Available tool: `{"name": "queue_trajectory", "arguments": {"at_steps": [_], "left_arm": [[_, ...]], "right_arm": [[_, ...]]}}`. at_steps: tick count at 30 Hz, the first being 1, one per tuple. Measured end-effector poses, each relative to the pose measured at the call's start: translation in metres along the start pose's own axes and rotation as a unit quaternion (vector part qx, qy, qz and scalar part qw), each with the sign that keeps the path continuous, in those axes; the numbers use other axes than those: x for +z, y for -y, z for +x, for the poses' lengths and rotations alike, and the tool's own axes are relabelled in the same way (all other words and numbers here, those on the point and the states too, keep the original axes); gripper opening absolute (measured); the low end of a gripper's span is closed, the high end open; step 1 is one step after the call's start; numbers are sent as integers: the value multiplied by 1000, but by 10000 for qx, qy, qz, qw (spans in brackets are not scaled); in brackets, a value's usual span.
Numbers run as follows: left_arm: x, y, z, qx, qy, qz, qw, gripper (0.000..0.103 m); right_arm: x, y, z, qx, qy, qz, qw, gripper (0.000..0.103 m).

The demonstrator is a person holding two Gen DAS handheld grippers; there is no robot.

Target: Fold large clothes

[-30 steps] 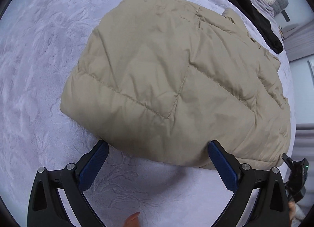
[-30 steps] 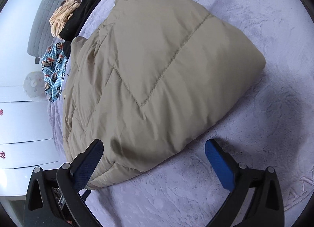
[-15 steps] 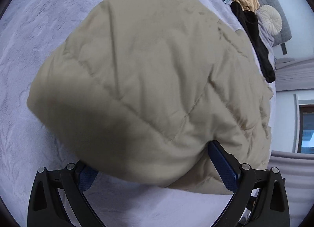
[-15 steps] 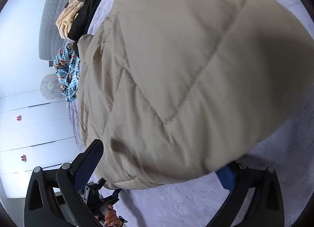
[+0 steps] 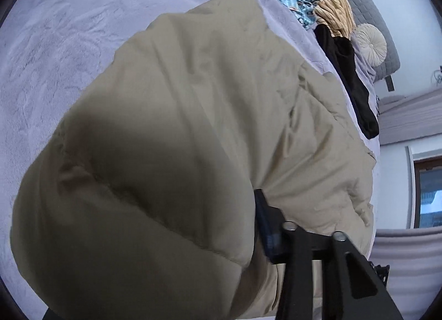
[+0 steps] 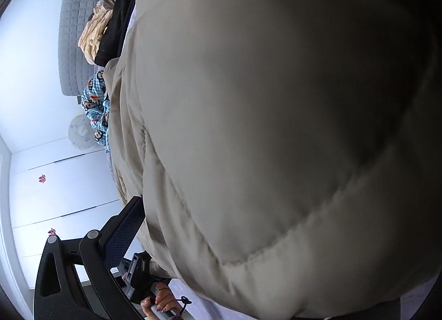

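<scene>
While lilac bedspread (image 5: 55, 43) is filling far left, folded beige puffer jacket (image 5: 207, 126) is now bulging over both cameras, a second ago lying clear ahead: near edge being gathered. Left gripper (image 5: 234, 242) closing from wide spread, one blue pad biting padding; right gripper (image 6: 221, 237) jaw state untellable, far finger buried.

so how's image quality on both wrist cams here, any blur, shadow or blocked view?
Left wrist: the beige jacket bulges close to the lens, its near fold dark with shadow and soft, hiding one of the fingers; the bedspread is sharper, edges bent by fisheye. Right wrist: jacket fills most of the frame, blurred and shaded; the wall behind is washed out.
</scene>
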State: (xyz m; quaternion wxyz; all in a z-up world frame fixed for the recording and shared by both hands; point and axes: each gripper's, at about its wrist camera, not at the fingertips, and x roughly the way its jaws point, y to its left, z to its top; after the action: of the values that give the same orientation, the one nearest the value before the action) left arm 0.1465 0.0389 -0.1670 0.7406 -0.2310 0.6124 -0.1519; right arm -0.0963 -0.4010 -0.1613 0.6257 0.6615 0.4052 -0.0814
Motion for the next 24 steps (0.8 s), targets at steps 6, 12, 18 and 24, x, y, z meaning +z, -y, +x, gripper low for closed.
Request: {"name": "queue_trajectory", "arguments": {"at_steps": [6, 12, 18, 24], "left_arm": [[-13, 47, -32, 697, 424, 1665, 9827, 20], [-23, 57, -61, 769, 474, 2255, 9701, 18], [-35, 47, -88, 762, 282, 2595, 9623, 18], [-67, 26, -114, 787, 86, 2756, 9580, 18]], "right_arm": [[-6, 0, -9, 4, 69, 395, 9992, 43], [-29, -25, -31, -92, 217, -86, 9997, 25], [-69, -34, -50, -207, 329, -261, 9989, 24], [-114, -26, -69, -389, 340, -134, 9986, 24]]}}
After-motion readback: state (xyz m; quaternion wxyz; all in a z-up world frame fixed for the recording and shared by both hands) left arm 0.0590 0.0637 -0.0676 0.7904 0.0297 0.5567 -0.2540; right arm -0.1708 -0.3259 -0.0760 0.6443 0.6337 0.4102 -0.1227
